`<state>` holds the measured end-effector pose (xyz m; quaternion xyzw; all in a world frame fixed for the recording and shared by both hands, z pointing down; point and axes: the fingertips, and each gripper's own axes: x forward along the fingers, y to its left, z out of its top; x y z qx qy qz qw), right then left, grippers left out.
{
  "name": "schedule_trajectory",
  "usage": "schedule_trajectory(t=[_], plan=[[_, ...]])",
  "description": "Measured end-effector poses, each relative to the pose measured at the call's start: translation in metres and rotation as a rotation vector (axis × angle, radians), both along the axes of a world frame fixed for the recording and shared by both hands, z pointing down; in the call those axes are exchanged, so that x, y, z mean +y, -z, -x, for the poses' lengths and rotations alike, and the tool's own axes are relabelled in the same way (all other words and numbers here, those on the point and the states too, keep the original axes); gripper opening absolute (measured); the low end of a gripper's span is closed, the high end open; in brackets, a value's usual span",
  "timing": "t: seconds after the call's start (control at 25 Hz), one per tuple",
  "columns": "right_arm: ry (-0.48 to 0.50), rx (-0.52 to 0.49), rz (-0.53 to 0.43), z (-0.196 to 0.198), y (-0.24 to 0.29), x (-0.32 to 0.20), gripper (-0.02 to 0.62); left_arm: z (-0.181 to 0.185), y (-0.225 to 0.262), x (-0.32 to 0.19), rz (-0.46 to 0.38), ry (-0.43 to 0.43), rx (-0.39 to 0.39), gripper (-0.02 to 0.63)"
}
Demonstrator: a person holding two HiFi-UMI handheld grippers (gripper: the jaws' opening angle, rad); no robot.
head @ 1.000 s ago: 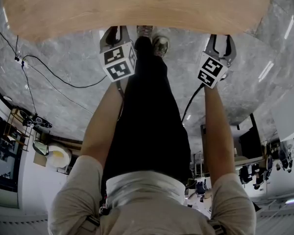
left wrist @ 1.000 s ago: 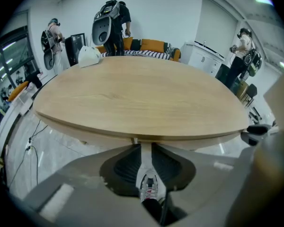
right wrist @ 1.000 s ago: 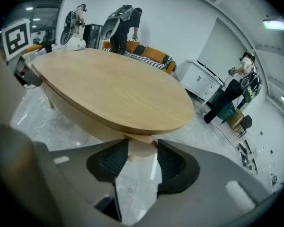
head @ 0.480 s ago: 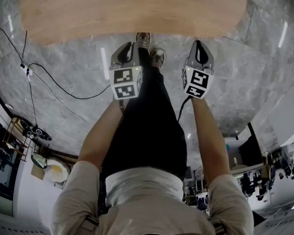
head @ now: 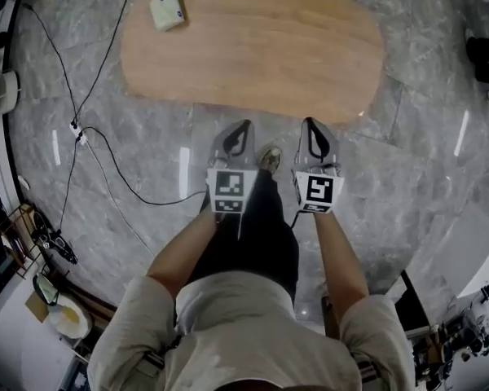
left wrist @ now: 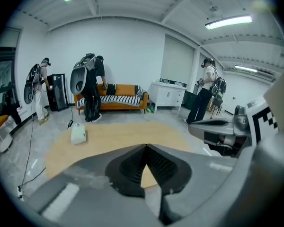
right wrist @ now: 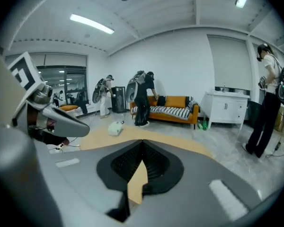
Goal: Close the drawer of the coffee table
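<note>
Both claws are pinched shut and empty, the left gripper (head: 241,129) having just closed on nothing, with the right gripper (head: 310,127) beside it. The table (head: 253,47) lies at twelve o'clock. No drawer is seen protruding. The front is best checked flush before anything else is done.

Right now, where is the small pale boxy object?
In the head view, the small pale boxy object lies on the far-left end of the oval wooden coffee table.

Wooden coffee table (head: 253,47), glossy floor (head: 424,161)
</note>
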<state>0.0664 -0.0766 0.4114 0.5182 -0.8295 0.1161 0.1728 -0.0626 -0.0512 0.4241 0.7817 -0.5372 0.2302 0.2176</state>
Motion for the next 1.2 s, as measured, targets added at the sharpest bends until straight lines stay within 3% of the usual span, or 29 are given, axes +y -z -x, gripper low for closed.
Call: schedule_trajectory(t=[0.24, 0.44, 0.64, 0.8, 1.0, 1.2], plan=[[0.075, -0.007, -0.142, 0.04, 0.119, 0.017, 0.008, 0.01, 0.096, -0.001, -0.09, -0.05, 0.054, 0.021], [-0.048, -0.056, -0.333, 0.042, 0.227, 0.032, 0.007, -0.023, 0.193, -0.005, -0.265, -0.177, 0.141, 0.021], [-0.132, -0.006, -0.401, 0.029, 0.286, 0.047, 0.006, -0.047, 0.283, 0.007, -0.426, -0.284, 0.261, 0.021], [-0.18, 0.054, -0.451, 0.02, 0.325, 0.066, 0.006, -0.041, 0.308, 0.025, -0.468, -0.368, 0.217, 0.021], [-0.274, 0.064, -0.509, 0.004, 0.373, 0.076, 0.006, -0.03, 0.355, 0.025, -0.535, -0.332, 0.238, 0.021], [-0.283, 0.078, -0.533, 0.008, 0.393, 0.083, 0.006, -0.033, 0.379, 0.028, -0.594, -0.351, 0.222, 0.021]])
